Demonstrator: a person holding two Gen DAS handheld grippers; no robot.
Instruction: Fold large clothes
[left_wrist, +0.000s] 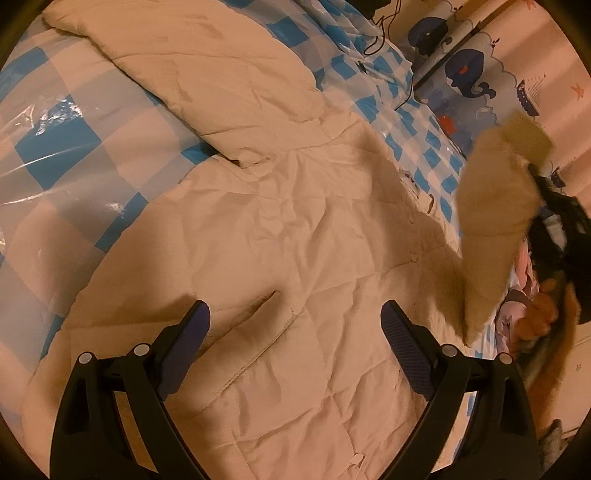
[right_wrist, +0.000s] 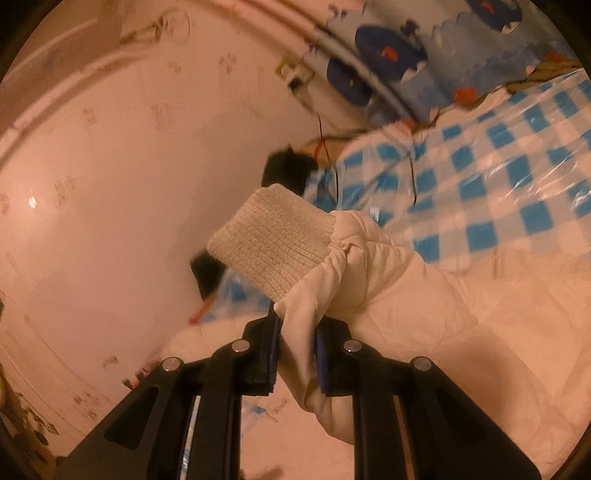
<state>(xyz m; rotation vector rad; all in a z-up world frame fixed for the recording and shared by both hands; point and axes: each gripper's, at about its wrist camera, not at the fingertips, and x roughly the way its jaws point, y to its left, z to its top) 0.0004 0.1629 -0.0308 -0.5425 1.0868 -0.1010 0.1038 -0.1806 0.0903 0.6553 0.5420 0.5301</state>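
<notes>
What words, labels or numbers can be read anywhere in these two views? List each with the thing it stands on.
None can be read.
Small dark print at the front edge of the white quilted jacket: too small and blurred to read.
Whale-print curtain: pictures only, no letters.
Wallpaper: faint motifs, no legible text.
Checked bed cover: no text.

Jacket (left_wrist: 295, 240): cream quilted cloth, matt, creased, with stitched seams. Its sleeve cuff (right_wrist: 273, 243): coarse ribbed knit, matt, rougher than the shell fabric. Bed cover (left_wrist: 66, 147): blue-and-white checked cloth under a clear plastic film, glossy, wrinkled, catching highlights. Left gripper (left_wrist: 295, 332): matt black plastic frame with bright metal rivets; finger pads (left_wrist: 406, 350) dark blue, finely textured. Right gripper (right_wrist: 295, 354): same matt black plastic and metal rivets. Wall (right_wrist: 110, 184): smooth, slightly glossy, pale printed pattern.
</notes>
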